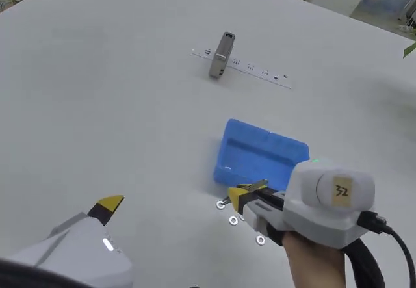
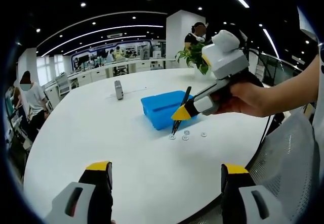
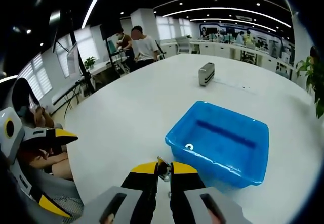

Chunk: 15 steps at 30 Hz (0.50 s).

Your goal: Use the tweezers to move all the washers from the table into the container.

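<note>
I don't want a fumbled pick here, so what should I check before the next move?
1. Right gripper shut on the tweezers: ok.
2. Tweezers' tips down by the loose washers on the table: ok.
3. A washer pinched between the tips: cannot tell.
4. Container open-topped, close beside the loose washers: ok.
5. One washer inside the container already, several outside it: task not done.
6. Left gripper open, well apart from the work: ok.
</note>
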Each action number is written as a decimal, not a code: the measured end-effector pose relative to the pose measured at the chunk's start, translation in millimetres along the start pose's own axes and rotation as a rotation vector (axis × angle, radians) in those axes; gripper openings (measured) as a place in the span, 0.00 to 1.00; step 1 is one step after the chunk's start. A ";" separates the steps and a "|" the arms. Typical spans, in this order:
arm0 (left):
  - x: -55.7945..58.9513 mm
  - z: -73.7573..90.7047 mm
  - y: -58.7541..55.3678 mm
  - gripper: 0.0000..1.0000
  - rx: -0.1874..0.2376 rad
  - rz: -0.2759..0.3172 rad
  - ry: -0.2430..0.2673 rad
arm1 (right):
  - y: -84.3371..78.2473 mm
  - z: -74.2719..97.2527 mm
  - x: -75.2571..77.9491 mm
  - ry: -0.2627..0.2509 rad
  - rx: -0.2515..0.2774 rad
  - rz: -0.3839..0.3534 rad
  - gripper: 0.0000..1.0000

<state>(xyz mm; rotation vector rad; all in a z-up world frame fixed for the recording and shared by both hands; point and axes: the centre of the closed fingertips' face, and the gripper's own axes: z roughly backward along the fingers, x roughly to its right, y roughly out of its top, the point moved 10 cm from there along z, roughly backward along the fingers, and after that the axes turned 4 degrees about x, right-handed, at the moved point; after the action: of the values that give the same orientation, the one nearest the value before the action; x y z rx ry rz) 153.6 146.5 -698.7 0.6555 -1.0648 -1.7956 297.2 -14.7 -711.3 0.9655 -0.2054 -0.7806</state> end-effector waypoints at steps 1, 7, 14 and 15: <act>0.0 0.0 -0.2 0.90 -0.003 0.000 -0.001 | -0.5 -0.6 -0.2 -0.003 -0.002 0.003 0.05; 0.0 0.5 0.3 0.90 -0.006 0.004 -0.001 | -1.5 -3.9 2.4 -0.021 -0.013 0.034 0.05; 0.7 0.2 -0.1 0.90 -0.014 -0.007 -0.001 | -0.1 -7.1 4.4 -0.028 -0.004 0.023 0.05; 0.6 0.3 -0.1 0.90 -0.014 -0.007 -0.001 | -0.2 -9.1 5.1 -0.026 -0.009 0.023 0.05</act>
<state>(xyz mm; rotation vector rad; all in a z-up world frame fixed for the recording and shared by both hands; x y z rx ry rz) 153.1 146.0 -698.6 0.6508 -1.0509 -1.8077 305.2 -12.2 -717.6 0.9431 -0.2347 -0.7732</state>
